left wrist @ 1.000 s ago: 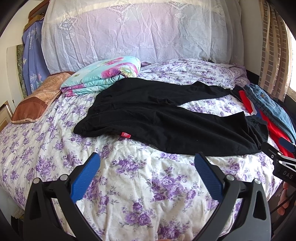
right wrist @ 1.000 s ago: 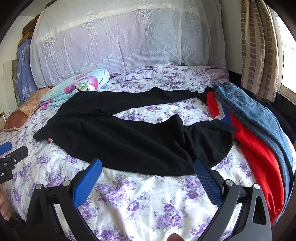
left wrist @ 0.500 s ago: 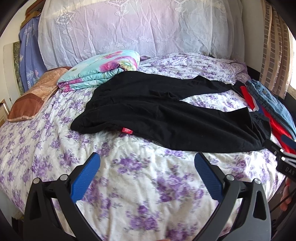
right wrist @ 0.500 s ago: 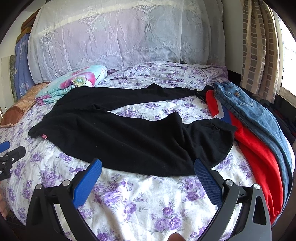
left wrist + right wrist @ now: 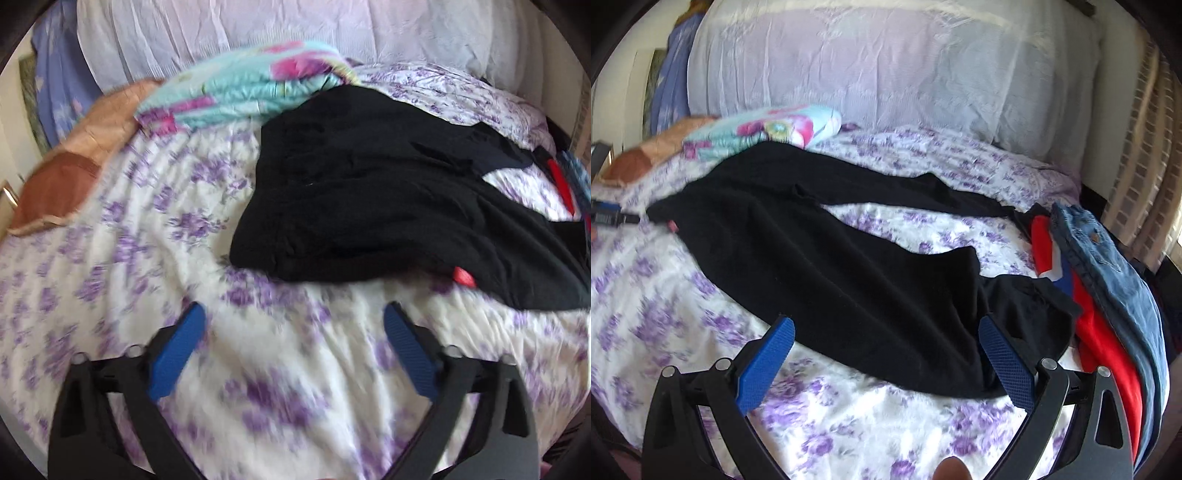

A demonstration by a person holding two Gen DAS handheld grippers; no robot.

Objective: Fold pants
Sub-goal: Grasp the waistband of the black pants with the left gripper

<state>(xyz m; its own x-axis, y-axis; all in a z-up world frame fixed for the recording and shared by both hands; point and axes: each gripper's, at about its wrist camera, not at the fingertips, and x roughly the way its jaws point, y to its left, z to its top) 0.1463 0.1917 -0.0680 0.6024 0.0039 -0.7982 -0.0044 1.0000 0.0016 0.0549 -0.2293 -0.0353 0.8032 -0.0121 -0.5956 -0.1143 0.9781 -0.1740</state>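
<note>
Black pants (image 5: 388, 206) lie spread flat on the floral bedsheet (image 5: 147, 229), waist at the left with a small red tag (image 5: 463, 276), legs running right. In the right wrist view the pants (image 5: 831, 258) fill the middle of the bed. My left gripper (image 5: 293, 328) is open and empty, just in front of the waist end. My right gripper (image 5: 886, 343) is open and empty, its fingertips over the near leg's hem. The left gripper shows at the far left edge in the right wrist view (image 5: 605, 216).
A folded turquoise floral blanket (image 5: 240, 92) and a brown pillow (image 5: 74, 166) lie at the back left. Folded red (image 5: 1104, 339) and blue denim (image 5: 1108, 266) clothes are stacked at the bed's right edge. A white lace headboard cover (image 5: 886, 66) stands behind.
Both grippers have moved forward and down toward the pants. The left one has swung left toward the waist end; the right one now reaches the near leg's hem. Both stay open.
</note>
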